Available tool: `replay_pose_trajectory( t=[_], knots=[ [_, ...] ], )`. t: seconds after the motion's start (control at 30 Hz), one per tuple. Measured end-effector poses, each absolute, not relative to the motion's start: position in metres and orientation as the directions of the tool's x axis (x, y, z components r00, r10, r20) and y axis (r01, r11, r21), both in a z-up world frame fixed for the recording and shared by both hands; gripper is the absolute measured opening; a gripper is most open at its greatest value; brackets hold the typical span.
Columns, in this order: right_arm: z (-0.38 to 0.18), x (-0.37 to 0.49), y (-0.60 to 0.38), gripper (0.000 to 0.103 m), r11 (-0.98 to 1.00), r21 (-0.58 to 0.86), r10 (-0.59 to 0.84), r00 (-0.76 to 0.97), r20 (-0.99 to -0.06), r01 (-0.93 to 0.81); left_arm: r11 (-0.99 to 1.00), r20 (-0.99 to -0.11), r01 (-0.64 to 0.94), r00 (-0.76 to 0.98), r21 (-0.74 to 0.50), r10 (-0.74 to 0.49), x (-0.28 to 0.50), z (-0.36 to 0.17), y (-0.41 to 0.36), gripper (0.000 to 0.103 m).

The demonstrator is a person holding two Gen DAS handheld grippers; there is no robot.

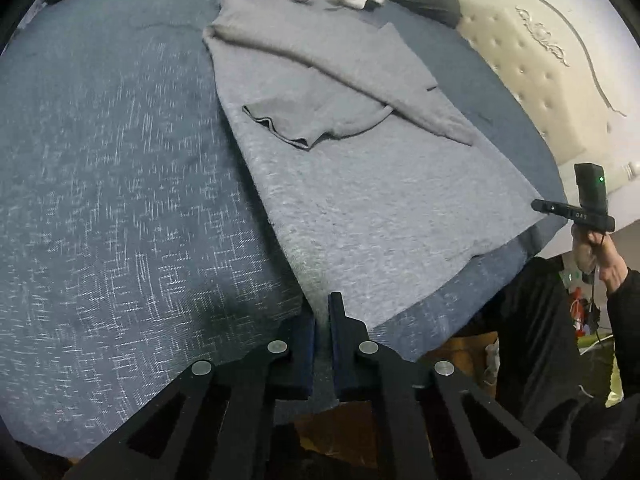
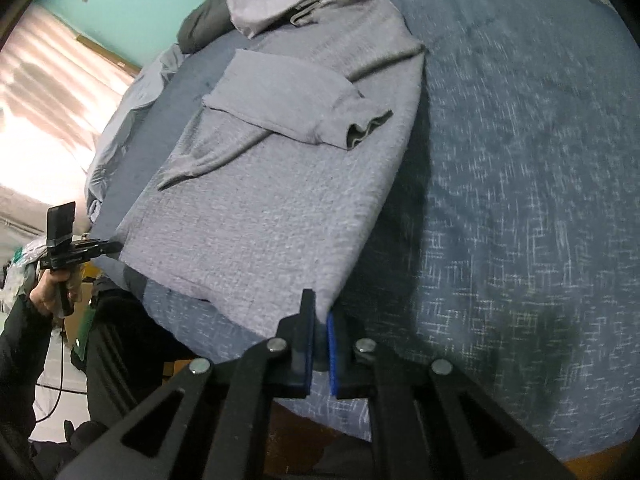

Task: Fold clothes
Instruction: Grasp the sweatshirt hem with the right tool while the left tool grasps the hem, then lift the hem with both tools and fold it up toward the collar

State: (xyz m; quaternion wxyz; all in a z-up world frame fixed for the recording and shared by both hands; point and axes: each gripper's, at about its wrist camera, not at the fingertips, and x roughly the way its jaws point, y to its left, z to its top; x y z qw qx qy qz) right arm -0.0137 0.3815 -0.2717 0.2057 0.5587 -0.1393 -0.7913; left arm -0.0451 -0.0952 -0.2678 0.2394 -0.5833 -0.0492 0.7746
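Left wrist view: left tongs (image 1: 322,320) clenched on the near hem corner of the grey shirt (image 1: 360,200), which lies mid-frame on the blue bed (image 1: 100,200), sleeves folded in. Right tongs (image 2: 318,322) likewise clenched on the other hem corner. Risks: thin pinch slips, uneven lift skews the fold, sleeves (image 2: 312,112) flop out. No readable brand; marking on the far tool too small to read.

A bed covered by a dark blue bedspread (image 1: 100,200) flecked with white fills both views. A cream tufted headboard (image 1: 532,76) with carved scrollwork stands at one side. Beyond it are a turquoise wall (image 2: 132,4) and brightly backlit curtains (image 2: 44,92).
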Motion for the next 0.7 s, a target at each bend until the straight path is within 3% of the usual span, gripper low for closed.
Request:
replay_pose_trajectory(
  t=[0.7],
  knots=[
    [-0.224, 0.019, 0.368, 0.004, -0.835, 0.449, -0.546, -0.375, -0.749, 0.318, -0.866, -0.847, -0.383, -0.293, -0.321, 0.443, -0.010, -0.215, -0.101, 0.005]
  ],
)
